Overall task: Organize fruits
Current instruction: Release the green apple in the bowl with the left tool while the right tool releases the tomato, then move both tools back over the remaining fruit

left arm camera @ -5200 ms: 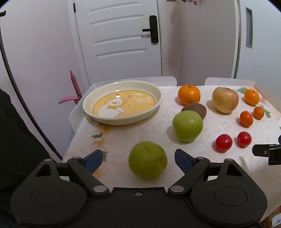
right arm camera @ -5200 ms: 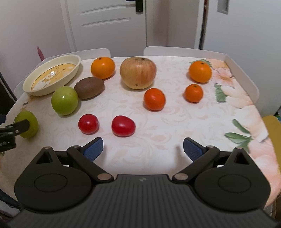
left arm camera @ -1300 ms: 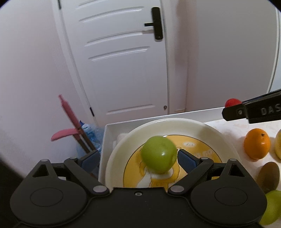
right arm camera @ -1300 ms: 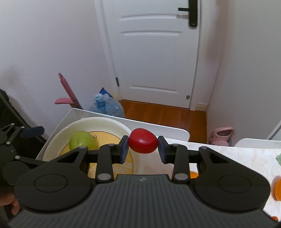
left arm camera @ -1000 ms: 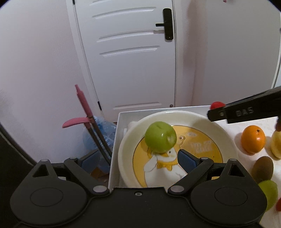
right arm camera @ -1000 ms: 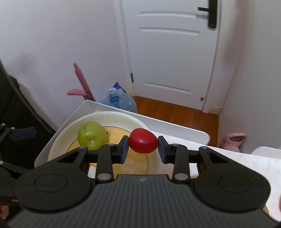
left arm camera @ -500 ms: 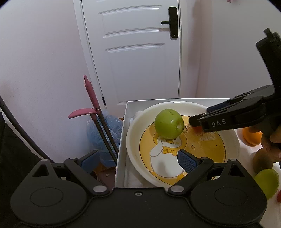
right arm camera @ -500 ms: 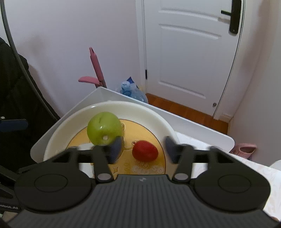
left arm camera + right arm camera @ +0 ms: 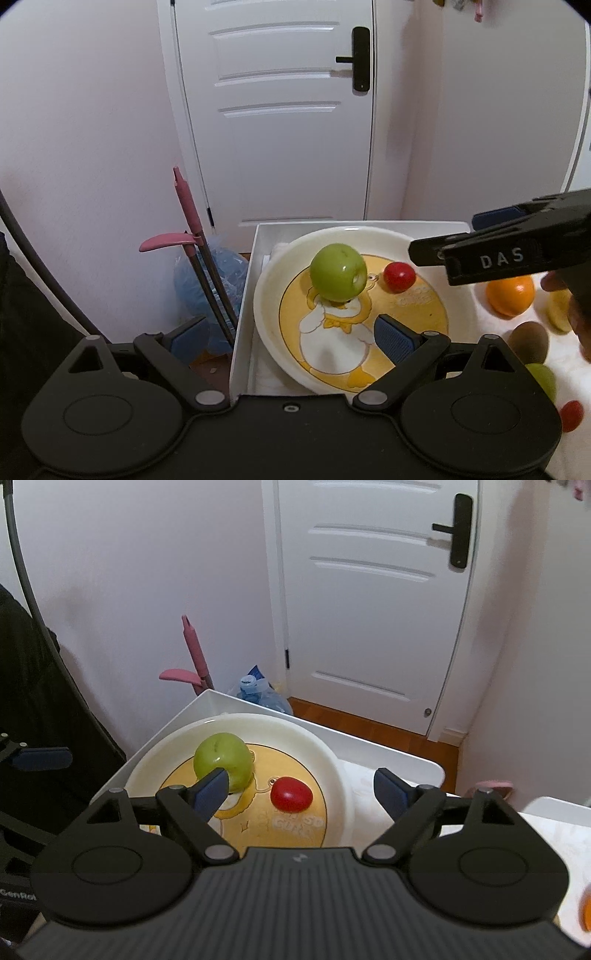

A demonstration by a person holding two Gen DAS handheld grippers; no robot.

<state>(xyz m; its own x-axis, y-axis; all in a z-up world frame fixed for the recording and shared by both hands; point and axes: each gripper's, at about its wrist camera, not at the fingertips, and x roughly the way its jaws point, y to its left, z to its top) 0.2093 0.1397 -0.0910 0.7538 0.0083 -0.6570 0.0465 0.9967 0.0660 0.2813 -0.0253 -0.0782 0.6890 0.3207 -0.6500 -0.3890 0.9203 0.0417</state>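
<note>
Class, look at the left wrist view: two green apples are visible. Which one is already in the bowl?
The green apple lying in the cream bowl, beside the red tomato. The other green apple sits outside the bowl, on the table at the right edge.

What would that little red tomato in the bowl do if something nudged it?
The red tomato is rounded and glossy, so it would probably roll and slip easily. The bowl has a raised rim, which likely keeps it inside. It lies apart from the green apple, though a nudge might send it there.
</note>
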